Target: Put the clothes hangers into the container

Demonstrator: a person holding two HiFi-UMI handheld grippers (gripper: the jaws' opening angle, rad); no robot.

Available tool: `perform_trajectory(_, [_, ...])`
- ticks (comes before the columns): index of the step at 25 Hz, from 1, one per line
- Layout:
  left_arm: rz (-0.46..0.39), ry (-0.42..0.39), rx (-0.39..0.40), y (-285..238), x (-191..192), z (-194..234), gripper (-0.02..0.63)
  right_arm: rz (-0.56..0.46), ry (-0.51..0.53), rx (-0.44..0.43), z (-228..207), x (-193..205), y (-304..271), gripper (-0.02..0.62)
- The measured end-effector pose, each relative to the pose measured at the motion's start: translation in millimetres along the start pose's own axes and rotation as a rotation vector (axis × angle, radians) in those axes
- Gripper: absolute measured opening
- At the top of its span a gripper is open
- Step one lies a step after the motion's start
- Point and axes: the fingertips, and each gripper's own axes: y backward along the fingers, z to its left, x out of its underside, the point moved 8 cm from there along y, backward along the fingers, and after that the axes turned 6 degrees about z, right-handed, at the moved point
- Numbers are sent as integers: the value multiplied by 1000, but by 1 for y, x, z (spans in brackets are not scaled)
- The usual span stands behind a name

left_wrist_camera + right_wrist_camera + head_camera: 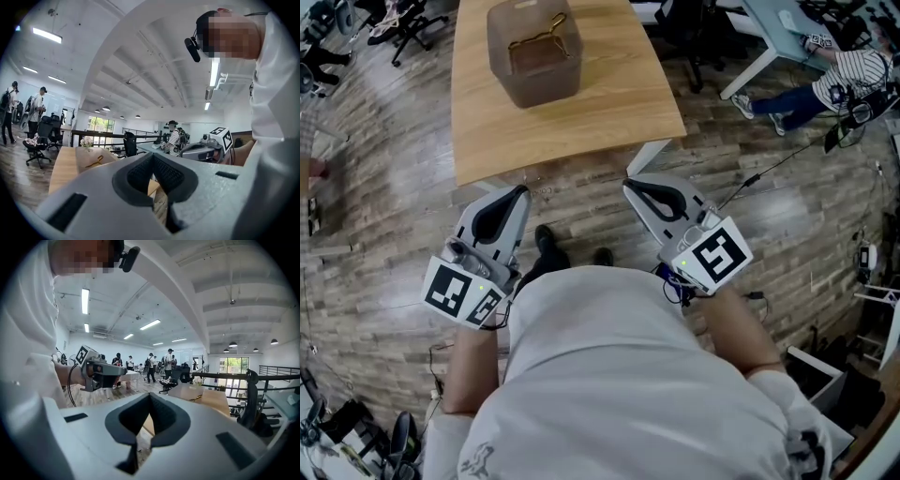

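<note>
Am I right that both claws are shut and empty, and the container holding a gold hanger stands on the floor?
No: the head view shows the container holding the gold hanger on the table. The left claw and right claw are shut and empty.

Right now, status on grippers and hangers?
Left gripper shut, empty. Right gripper shut, empty. One hanger in container on table. Nothing in the way.

Head cam sits up top looking steeply down at the left tongs (pixel 517 192), the right tongs (pixel 630 185) and the tabletop (pixel 581 112) just ahead. Each tongs cam rides right behind its own jaws, super close, facing roughly level across the room. All three catch that tabletop, and each tongs cam sees the other tongs too.
</note>
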Motion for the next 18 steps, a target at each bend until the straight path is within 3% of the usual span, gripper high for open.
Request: perform_trajectory(18, [2,22,-52,12,23,-52,6,-24,0,-18,27,23,38,5])
